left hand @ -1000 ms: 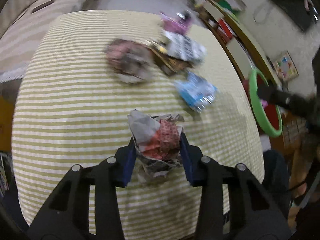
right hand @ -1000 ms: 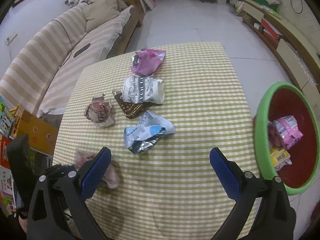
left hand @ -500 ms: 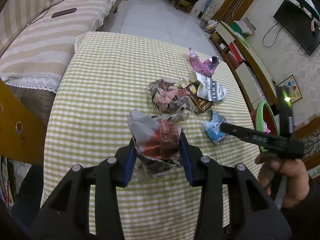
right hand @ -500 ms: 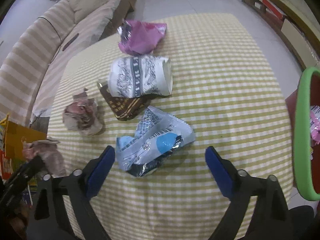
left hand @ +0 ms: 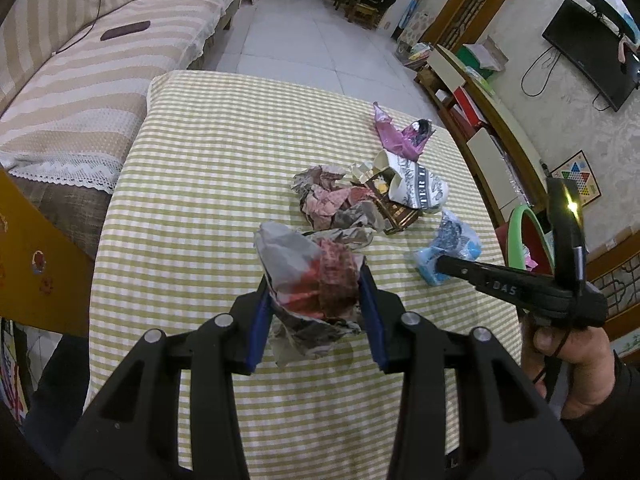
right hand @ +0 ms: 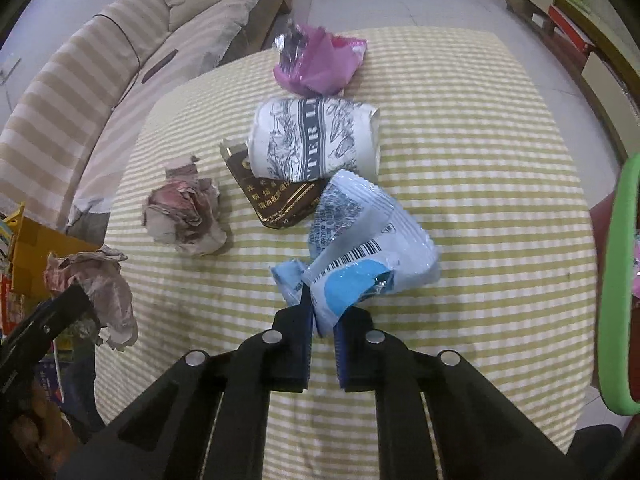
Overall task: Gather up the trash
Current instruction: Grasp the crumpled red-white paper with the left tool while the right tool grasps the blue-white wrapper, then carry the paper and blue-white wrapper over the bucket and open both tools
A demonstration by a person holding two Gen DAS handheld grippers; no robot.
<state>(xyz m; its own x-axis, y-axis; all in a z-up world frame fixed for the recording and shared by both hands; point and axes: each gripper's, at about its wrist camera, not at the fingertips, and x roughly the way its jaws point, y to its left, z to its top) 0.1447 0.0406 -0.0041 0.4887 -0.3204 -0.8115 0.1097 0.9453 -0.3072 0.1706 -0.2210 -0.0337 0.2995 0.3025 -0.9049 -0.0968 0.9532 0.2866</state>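
My left gripper [left hand: 318, 316] is shut on a crumpled grey and red paper ball [left hand: 312, 280], held above the checked tablecloth [left hand: 208, 184]; the same ball [right hand: 96, 292] shows at the left of the right wrist view. My right gripper [right hand: 322, 332] is shut on the near edge of a blue and white foil wrapper [right hand: 368, 248], which lies on the cloth. Beyond it lie a brown wrapper [right hand: 276, 200], a patterned paper cup [right hand: 312, 140] on its side, a pink bag [right hand: 320, 60] and a second crumpled paper ball [right hand: 184, 216].
A green-rimmed red bin [right hand: 620, 288] with some trash inside stands off the table's right edge. A striped sofa [left hand: 80, 60] runs along the left, a yellow box [left hand: 36, 264] by the near left corner. Shelves and a TV [left hand: 592, 52] line the right wall.
My right gripper came down over the blue wrapper and its wide-open jaws closed onto its edge. My left gripper lifted and swung with the paper ball, then held still.
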